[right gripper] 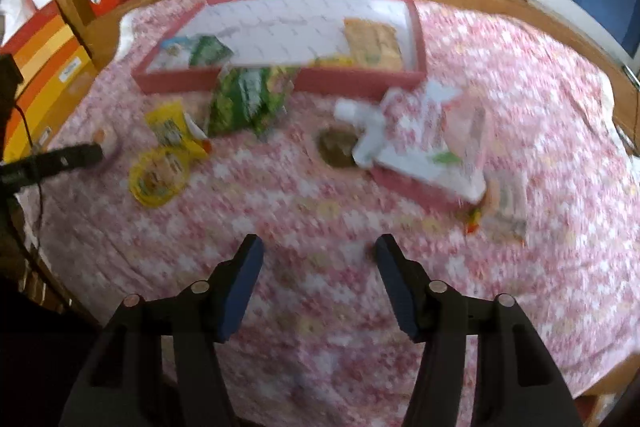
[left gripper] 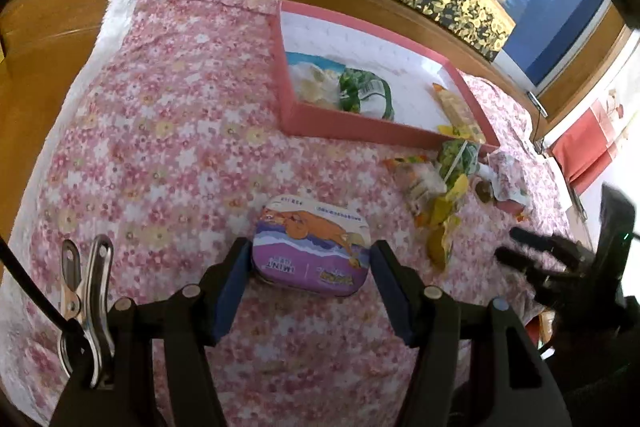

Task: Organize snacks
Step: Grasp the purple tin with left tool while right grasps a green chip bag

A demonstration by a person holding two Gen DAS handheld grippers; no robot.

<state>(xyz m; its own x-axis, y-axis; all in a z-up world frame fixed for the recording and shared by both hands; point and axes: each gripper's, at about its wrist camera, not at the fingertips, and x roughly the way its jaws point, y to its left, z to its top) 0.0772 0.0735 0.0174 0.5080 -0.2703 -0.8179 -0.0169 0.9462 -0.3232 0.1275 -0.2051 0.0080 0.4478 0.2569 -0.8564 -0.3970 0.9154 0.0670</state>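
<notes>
Left gripper (left gripper: 311,259) fingers clamp the short sides of a purple mint tin (left gripper: 310,246) on the flowered cloth (left gripper: 168,131). Right gripper (right gripper: 319,254) fingers stand apart, nothing between them, over bare cloth. Farther off, loose snack packets (right gripper: 250,99) lie scattered on the right. Beyond them sits a pink tray (left gripper: 344,125) holding several snacks.
</notes>
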